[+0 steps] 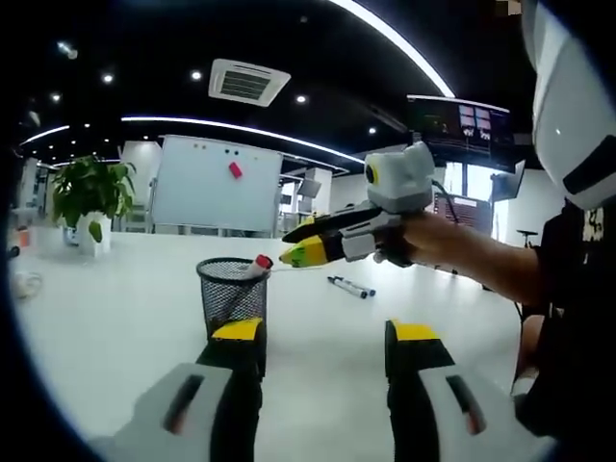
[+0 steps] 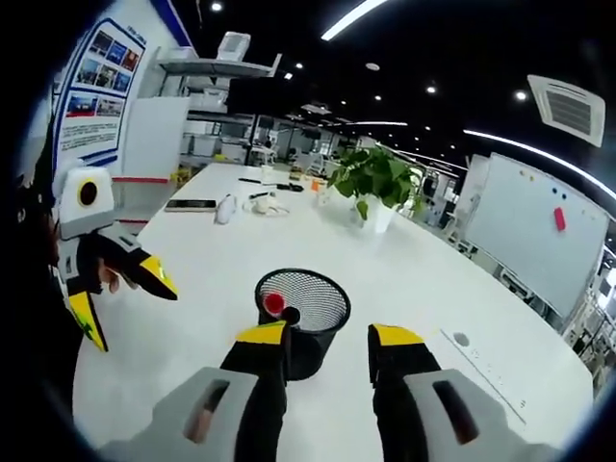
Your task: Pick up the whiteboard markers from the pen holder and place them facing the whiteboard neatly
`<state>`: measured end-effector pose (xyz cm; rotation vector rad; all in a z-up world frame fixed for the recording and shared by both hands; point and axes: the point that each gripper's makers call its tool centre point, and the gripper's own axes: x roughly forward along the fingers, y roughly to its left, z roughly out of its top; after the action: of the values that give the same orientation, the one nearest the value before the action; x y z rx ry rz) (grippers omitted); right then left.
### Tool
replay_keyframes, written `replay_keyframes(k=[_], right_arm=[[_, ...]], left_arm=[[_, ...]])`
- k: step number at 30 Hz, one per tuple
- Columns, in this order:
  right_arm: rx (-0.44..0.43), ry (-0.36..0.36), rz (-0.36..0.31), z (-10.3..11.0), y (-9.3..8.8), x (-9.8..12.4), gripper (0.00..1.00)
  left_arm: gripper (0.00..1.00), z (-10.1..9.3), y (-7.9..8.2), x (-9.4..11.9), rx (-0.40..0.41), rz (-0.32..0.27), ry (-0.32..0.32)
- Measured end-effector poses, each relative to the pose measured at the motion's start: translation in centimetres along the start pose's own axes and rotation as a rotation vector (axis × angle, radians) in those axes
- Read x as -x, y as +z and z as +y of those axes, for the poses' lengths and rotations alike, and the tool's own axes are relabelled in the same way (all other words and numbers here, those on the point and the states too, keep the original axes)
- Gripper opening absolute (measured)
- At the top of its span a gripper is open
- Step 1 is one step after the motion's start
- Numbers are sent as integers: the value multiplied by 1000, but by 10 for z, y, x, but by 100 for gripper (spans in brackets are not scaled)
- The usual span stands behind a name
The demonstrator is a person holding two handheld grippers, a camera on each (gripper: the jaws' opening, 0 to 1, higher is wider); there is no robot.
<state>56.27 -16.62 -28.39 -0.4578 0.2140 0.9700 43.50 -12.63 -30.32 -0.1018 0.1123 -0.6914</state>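
Observation:
A black mesh pen holder [image 1: 231, 294] [image 2: 306, 310] stands on the white table [image 1: 115, 327]. A red-capped marker [image 1: 259, 264] [image 2: 274, 303] leans in it, beside a dark-capped one [image 2: 291, 315]. Two more markers [image 1: 351, 287] lie on the table past the holder. The whiteboard [image 1: 217, 183] [image 2: 534, 231] stands beyond the table's far edge. My left gripper [image 1: 325, 337] [image 2: 125, 300] is open and empty, just short of the holder. My right gripper [image 2: 327, 337] [image 1: 296, 245], held by a hand, hovers open and empty above the holder's rim.
A potted plant [image 1: 91, 192] [image 2: 375, 183] stands on the table. A phone [image 2: 190, 204] and small items [image 2: 260, 202] lie farther along it. A person's arm and body [image 1: 568, 289] are at the right of the left gripper view.

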Motion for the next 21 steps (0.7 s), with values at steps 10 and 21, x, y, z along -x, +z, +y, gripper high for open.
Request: replay_keyframes(k=[10,21], right_arm=[[2,5,1,6,1,-3,35],[-15,0,-3,4,1,-9,32]], left_arm=[[50,6,-1,2,5,-3,19],[50,7,-2,3,14,-3,20]])
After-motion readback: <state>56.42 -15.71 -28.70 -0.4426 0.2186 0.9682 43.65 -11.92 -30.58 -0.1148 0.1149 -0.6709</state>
